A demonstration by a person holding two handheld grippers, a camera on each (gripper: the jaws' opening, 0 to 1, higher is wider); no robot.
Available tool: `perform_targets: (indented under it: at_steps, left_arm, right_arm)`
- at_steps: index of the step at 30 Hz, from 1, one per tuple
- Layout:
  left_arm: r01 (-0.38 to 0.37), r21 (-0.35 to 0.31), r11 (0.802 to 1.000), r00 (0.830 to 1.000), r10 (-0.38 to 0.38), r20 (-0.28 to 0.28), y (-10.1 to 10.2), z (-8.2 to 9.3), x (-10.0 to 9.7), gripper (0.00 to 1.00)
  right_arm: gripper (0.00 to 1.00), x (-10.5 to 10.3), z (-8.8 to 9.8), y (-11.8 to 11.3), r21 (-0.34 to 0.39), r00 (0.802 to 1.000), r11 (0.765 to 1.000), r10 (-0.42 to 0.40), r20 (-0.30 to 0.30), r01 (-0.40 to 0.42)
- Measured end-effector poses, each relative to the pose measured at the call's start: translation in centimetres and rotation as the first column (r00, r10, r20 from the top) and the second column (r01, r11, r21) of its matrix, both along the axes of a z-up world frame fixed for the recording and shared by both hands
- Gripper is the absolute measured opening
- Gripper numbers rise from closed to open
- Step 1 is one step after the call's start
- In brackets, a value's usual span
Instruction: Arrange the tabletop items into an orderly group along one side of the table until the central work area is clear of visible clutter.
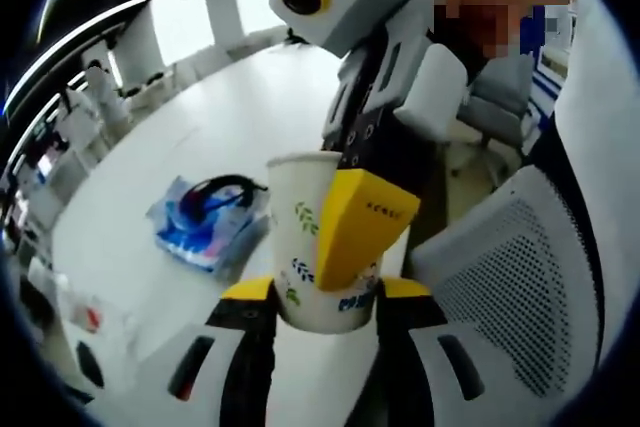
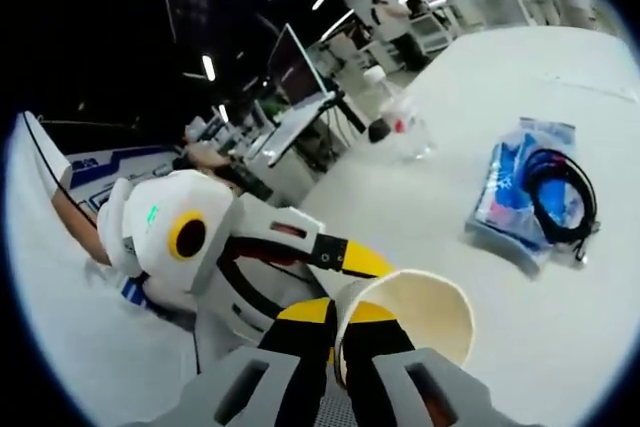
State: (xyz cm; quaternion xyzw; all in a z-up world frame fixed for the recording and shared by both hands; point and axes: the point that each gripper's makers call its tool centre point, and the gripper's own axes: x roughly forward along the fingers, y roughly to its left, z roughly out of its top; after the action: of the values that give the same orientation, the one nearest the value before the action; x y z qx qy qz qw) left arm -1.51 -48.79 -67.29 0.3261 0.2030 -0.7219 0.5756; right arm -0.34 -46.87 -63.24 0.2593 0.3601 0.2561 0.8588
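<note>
Paper cup (image 1: 318,237), empty, both hand-held grippers clamping

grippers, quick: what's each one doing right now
Left hand-held gripper: shut on the paper cup, at its base.
Right hand-held gripper: shut on the paper cup's rim.

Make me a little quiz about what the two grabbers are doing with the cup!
1. True or false: the paper cup lies untouched on the white table.
2. What rests on the blue packet? A) a black cable B) a spoon C) a red ball
3. Fill in: the right gripper pinches the cup at its ____, while the left gripper clasps its base.
Key: 1 false, both grippers hold it. 2 A. 3 rim.
</note>
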Motion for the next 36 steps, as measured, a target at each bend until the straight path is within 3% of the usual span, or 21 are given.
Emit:
perform_targets:
  at_steps: [8,12,17,26,36]
  left_arm:
    - [-0.064,0.004,0.998,0.998,0.064,0.000,0.9,0.0,1.9,0.33]
    - [-0.123,0.002,0.992,0.992,0.123,-0.026,1.7,0.0,3.0,0.33]
    - [-0.238,-0.015,0.971,0.968,0.236,-0.089,2.5,0.4,4.8,0.34]
    - [-0.398,-0.040,0.917,0.907,0.386,-0.165,3.7,1.8,8.0,0.34]
    - [-0.572,-0.066,0.817,0.804,0.544,-0.239,6.2,2.7,11.8,0.33]
  right_arm:
    - [0.00,1.0,-0.1,-0.7,-0.028,1.000,1.000,0.005,0.001,-0.005]
    - [0.00,1.8,0.2,-1.7,-0.036,1.000,0.999,-0.010,0.009,0.010]
    - [0.00,2.9,0.4,-2.4,-0.047,1.000,0.999,-0.014,0.016,0.015]
    - [0.00,4.7,0.4,-2.4,-0.059,1.000,0.998,0.015,0.018,-0.014]
    - [0.00,7.6,-0.2,-1.8,-0.076,0.997,0.994,0.079,0.017,-0.078]
